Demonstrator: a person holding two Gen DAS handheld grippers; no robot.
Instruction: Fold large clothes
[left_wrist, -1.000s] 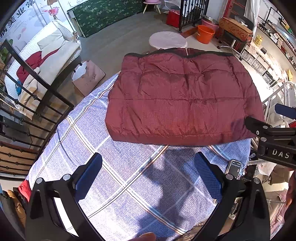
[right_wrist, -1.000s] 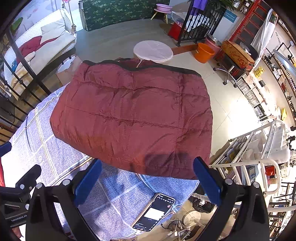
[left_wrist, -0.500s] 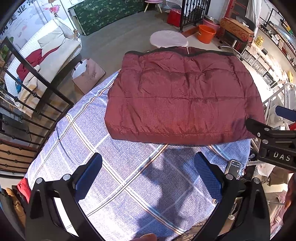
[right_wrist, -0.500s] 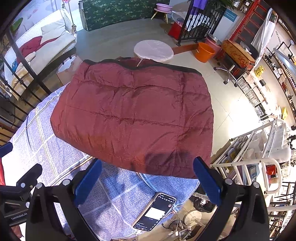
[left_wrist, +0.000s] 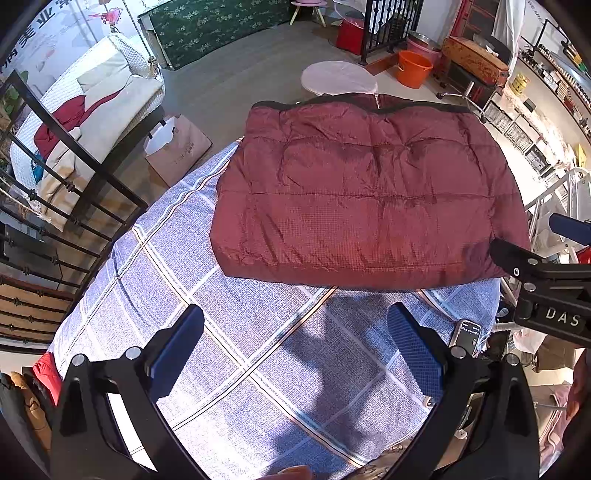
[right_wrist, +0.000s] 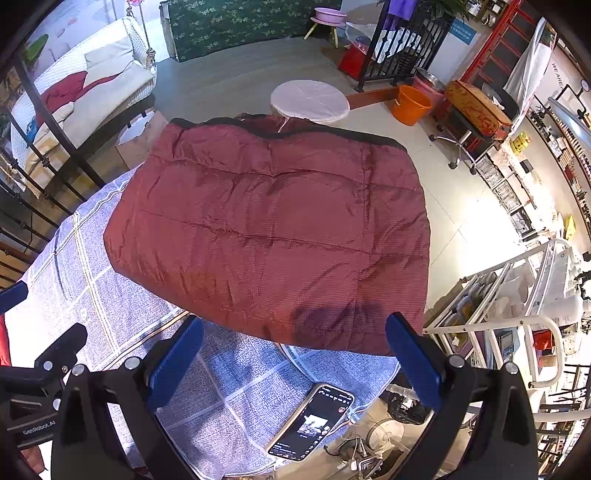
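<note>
Maroon quilted jacket (left_wrist: 369, 199) is folded into a rectangular block at the far side of the checked blue cloth (left_wrist: 258, 350), dark collar edge facing away. Left gripper (left_wrist: 295, 343) hovers over bare cloth short of the near hem, fingers spread wide, holding nothing. Right gripper (right_wrist: 293, 354) sits above the jacket's near right corner, equally released, phone (right_wrist: 314, 421) lying on the cloth below it.
</note>
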